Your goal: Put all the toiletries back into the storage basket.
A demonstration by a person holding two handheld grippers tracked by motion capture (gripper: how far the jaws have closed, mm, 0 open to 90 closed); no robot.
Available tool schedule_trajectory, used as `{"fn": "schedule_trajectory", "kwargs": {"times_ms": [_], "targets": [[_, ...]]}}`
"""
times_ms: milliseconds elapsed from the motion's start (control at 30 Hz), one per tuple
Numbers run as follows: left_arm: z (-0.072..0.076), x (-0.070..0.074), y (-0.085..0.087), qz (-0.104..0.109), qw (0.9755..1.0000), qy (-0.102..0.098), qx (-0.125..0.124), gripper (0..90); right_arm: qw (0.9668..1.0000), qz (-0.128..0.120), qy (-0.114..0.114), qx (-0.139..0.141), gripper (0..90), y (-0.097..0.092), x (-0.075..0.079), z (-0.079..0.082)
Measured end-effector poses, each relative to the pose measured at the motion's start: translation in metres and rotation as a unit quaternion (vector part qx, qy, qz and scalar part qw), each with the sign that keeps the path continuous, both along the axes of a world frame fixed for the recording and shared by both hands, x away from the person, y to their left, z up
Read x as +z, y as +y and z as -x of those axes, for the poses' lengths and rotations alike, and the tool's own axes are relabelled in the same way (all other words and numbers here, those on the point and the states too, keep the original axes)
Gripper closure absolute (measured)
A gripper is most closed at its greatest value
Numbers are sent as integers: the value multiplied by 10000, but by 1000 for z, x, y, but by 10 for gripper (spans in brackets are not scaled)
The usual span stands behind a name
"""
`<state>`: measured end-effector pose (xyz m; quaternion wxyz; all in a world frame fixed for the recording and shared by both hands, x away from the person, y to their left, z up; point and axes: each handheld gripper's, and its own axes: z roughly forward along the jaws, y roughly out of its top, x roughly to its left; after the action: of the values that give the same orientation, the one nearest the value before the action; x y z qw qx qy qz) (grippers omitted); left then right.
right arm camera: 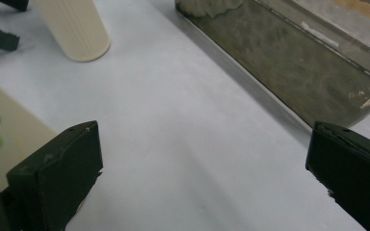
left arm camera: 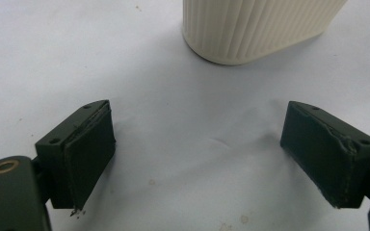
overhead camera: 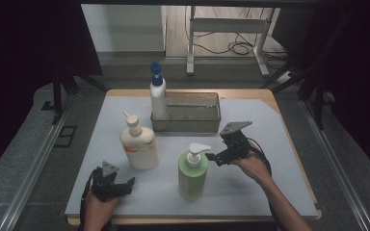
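Note:
A cream pump bottle (overhead camera: 138,147) stands left of centre on the white mat (overhead camera: 270,144), and its ribbed base (left arm camera: 255,29) shows ahead of my left gripper (left arm camera: 197,154). That gripper (overhead camera: 115,178) rests open near the front edge, with nothing between its pads. A green pump bottle (overhead camera: 192,173) stands at front centre. My right gripper (overhead camera: 219,153) hovers open just right of the green bottle's pump head, apart from it. In the right gripper view the open right gripper (right arm camera: 202,168) has bare mat between its jaws, and the green bottle (right arm camera: 5,130) lies at the left edge.
A clear plastic bin (overhead camera: 192,113) sits at the back of the mat, with its wall (right arm camera: 294,62) close ahead of the right gripper. A white bottle with a blue cap (overhead camera: 157,94) stands at the bin's left end. Dark curtains flank the table.

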<state>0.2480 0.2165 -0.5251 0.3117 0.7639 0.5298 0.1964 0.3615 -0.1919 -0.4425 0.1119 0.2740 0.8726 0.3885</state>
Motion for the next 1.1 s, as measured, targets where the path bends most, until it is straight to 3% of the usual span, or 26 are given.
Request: {"fn": "schedule_trajectory", "kwargs": {"times_ms": [433, 533, 1100], "targets": [[0, 0, 0, 0, 10000, 1, -1, 116, 9998, -105, -36, 142, 0, -19, -6, 29], [0, 0, 0, 0, 10000, 0, 0, 116, 9996, -198, -16, 220, 0, -22, -10, 42], [0, 0, 0, 8, 10000, 0, 6, 116, 9973, -255, 65, 683, 0, -10, -14, 78]]}}
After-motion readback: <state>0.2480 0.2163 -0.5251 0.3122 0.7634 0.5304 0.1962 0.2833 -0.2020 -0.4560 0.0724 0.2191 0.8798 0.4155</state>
